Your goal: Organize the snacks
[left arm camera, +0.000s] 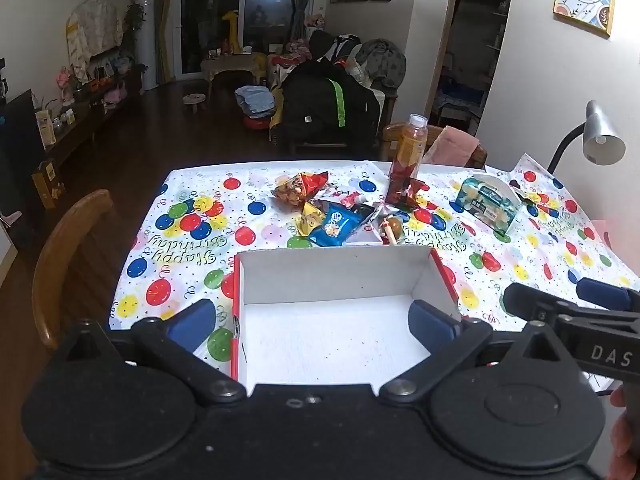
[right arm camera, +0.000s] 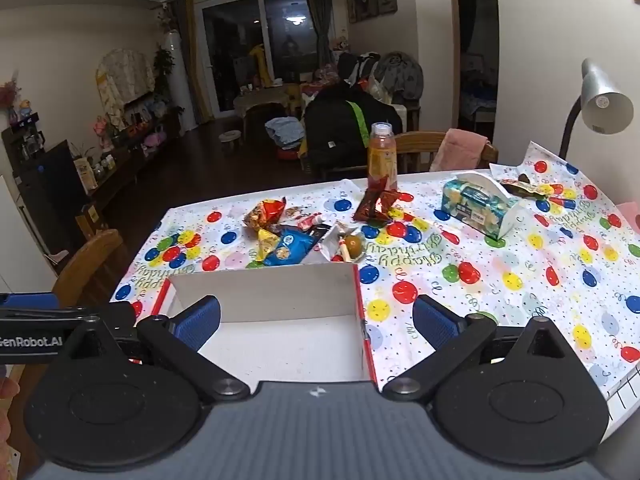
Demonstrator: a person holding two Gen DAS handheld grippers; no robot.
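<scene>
One open box (left arm camera: 344, 320) sits at the near edge of the table, white cardboard inside with red outer walls, and I see nothing in it. My left gripper (left arm camera: 320, 322) hangs over its near end with both blue pads spread wide and nothing between them; the left pad is outside the box's left wall, the right pad inside near the right wall. My right gripper (right arm camera: 316, 322) is just as wide open and empty, straddling the box's right wall, its left pad over the white floor and its right pad over the tablecloth (right arm camera: 520, 280).

Just beyond the box's far wall lies the snack pile (left arm camera: 336, 212): a blue crinkly packet (left arm camera: 334, 226), a small yellow wrapper (left arm camera: 310, 220) touching it on the left, a red and orange foil bag (left arm camera: 298, 190) farther back, and a round brown lollipop (left arm camera: 390, 228) on a stick to the right. Behind them stands an upright plastic bottle (left arm camera: 410, 144) of orange drink with a white cap, with dark red sachets (left arm camera: 404, 192) leaning at its foot. Well to the right is a teal and white carton (left arm camera: 488, 204) with a handle-shaped top, lying tilted.

The tablecloth is thin glossy plastic printed with coloured balloons. A curved wooden chair back (left arm camera: 68, 248) rises at the near left, another chair with a pink cloth at the far side, and a grey gooseneck lamp (left arm camera: 600, 136) at the far right.
</scene>
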